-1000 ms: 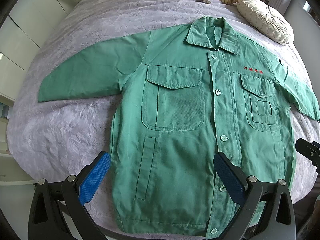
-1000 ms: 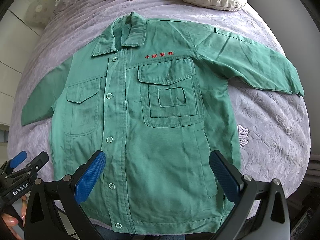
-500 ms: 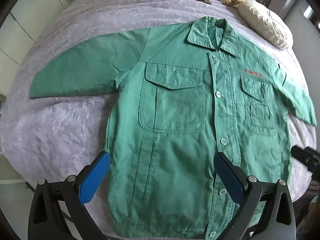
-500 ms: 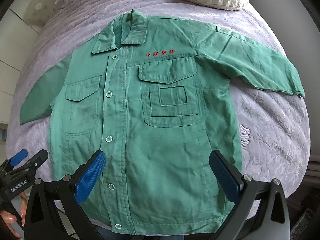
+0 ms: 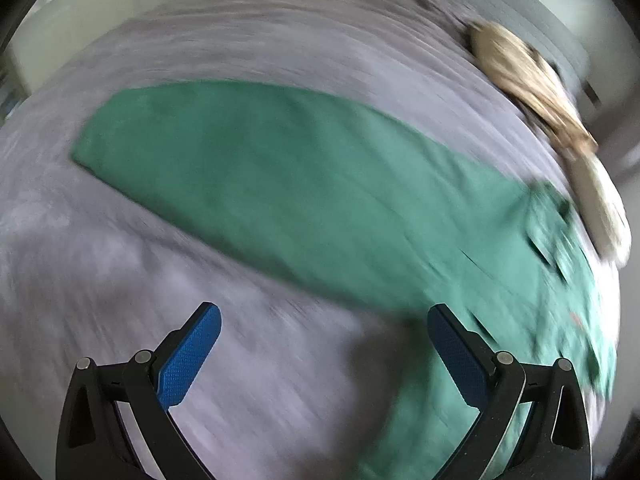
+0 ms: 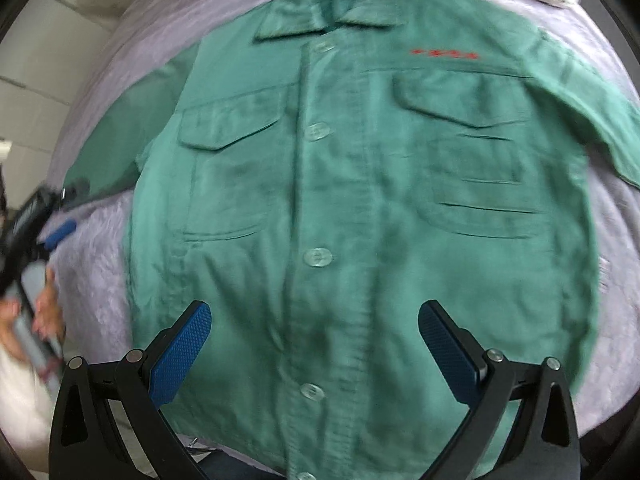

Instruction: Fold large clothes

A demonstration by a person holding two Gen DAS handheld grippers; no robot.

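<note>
A green button-up work jacket (image 6: 360,208) lies flat, front up, on a grey-purple bedspread (image 5: 120,288), with red lettering over one chest pocket. In the blurred left wrist view its left sleeve (image 5: 260,168) stretches out across the bed. My left gripper (image 5: 324,340) is open above the bedspread just below that sleeve, holding nothing. My right gripper (image 6: 314,340) is open over the jacket's lower front, near the button placket, with nothing between its fingers. The left gripper (image 6: 44,220) also shows at the left edge of the right wrist view, held by a hand.
A beige bundle of cloth (image 5: 532,80) and a pale cushion (image 5: 604,208) lie at the far end of the bed. A white cabinet front (image 6: 32,92) stands beyond the bed's left side. The bed's near edge runs under the jacket hem.
The left gripper has swung left, from over the jacket body to the left sleeve, with strong motion blur. The right gripper has moved closer and leftward over the jacket front. Both stay open.
</note>
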